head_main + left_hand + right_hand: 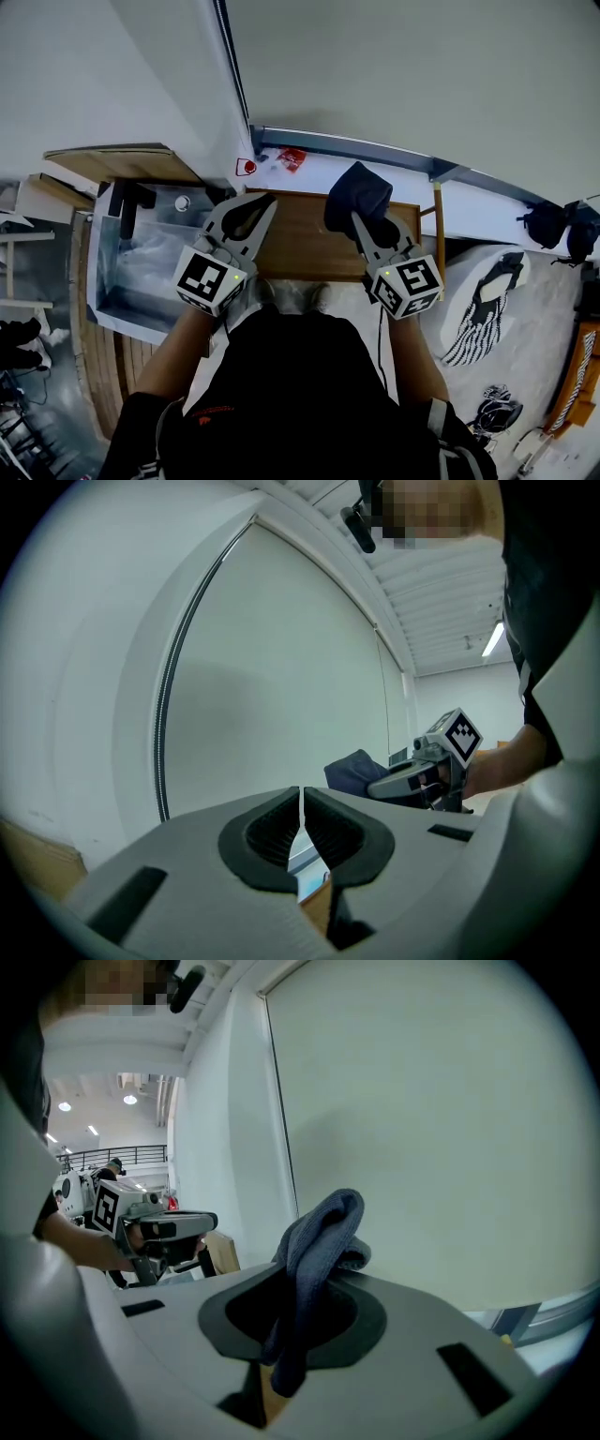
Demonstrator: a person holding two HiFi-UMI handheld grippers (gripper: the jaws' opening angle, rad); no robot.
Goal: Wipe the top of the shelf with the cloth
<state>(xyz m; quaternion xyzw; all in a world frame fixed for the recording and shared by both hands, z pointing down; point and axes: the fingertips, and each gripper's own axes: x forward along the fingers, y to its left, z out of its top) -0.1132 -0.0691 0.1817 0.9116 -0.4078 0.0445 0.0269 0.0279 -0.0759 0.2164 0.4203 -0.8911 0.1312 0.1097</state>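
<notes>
In the head view the wooden shelf top [300,246] lies straight ahead of me, below both grippers. My right gripper [364,223] is shut on a dark blue cloth [357,197] that bunches up above the jaws over the shelf's right half. The cloth [314,1260] hangs folded between the jaws in the right gripper view. My left gripper [255,208] is shut with nothing in it, held over the shelf's left end. In the left gripper view its jaws [300,832] meet in a thin line, and the cloth [356,769] and right gripper [427,771] show beyond.
A grey wall with a roller blind rises behind the shelf. A clear plastic bin [141,267] stands at the left. A white sill [487,202] runs along the back, with a red item [292,158] on it. A striped cushion [483,309] lies at the right.
</notes>
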